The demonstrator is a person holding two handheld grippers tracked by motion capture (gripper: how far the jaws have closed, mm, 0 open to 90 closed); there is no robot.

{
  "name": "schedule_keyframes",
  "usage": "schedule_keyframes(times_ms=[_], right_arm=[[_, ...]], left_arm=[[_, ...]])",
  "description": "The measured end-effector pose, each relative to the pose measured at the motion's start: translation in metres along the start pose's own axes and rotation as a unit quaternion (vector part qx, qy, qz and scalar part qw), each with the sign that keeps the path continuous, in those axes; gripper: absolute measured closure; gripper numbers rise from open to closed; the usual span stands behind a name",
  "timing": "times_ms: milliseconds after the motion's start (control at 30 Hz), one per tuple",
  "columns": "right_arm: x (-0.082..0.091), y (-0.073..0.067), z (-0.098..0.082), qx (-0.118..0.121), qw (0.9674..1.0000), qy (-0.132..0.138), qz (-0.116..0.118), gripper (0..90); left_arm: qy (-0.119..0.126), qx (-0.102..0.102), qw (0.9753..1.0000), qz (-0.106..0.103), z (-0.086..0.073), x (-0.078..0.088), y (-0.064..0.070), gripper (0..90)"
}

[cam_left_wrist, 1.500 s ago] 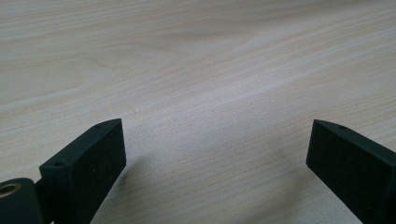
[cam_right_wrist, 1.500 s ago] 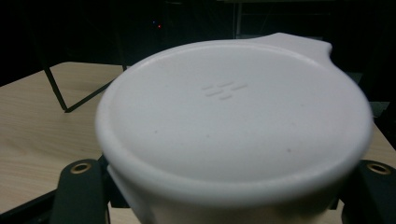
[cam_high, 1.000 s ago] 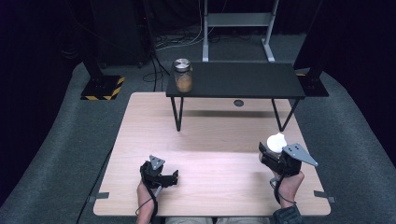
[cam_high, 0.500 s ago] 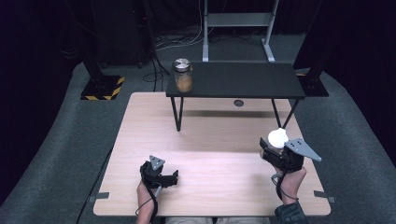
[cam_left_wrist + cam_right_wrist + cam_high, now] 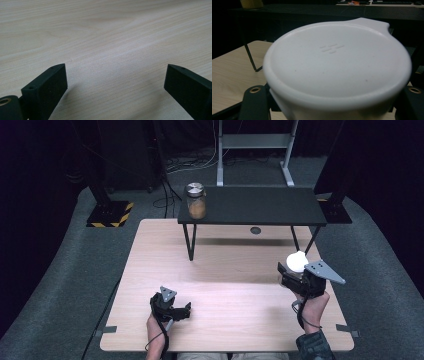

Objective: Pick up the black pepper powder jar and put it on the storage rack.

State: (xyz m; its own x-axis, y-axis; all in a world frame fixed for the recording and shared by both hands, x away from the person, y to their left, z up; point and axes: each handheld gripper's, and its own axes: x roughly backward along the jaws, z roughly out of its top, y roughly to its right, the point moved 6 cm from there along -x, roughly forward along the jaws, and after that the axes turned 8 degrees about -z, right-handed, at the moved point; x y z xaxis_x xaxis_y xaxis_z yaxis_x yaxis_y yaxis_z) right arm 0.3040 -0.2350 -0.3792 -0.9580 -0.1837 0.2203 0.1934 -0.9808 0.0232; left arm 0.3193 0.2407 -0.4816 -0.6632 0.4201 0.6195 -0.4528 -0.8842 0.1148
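My right gripper (image 5: 295, 270) is clamped on the white lidded cup (image 5: 337, 67), held above the counter's (image 5: 225, 270) right edge; the black shelf (image 5: 250, 205) lies straight ahead. My left gripper (image 5: 187, 309) rests open near the front edge, farther away

Ahead of you a black side table (image 5: 260, 205) stands across the far edge of the wooden table (image 5: 220, 270). A metal-lidded glass jar (image 5: 196, 200) with brownish contents sits on its left end.

Wooden table (image 5: 225, 270), black bench (image 5: 260, 205), jar (image 5: 196, 200)
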Motion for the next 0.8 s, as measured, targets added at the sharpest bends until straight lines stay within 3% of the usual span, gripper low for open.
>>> schedule_keyframes(times_ms=[800], right_arm=[[-0.008,0.004,0.037,0.017,0.9998,0.005,0.011,28.1]], left_arm=[[-0.004,-0.001,1.0000,-0.003,0.001,-0.001,0.000,4.3]])
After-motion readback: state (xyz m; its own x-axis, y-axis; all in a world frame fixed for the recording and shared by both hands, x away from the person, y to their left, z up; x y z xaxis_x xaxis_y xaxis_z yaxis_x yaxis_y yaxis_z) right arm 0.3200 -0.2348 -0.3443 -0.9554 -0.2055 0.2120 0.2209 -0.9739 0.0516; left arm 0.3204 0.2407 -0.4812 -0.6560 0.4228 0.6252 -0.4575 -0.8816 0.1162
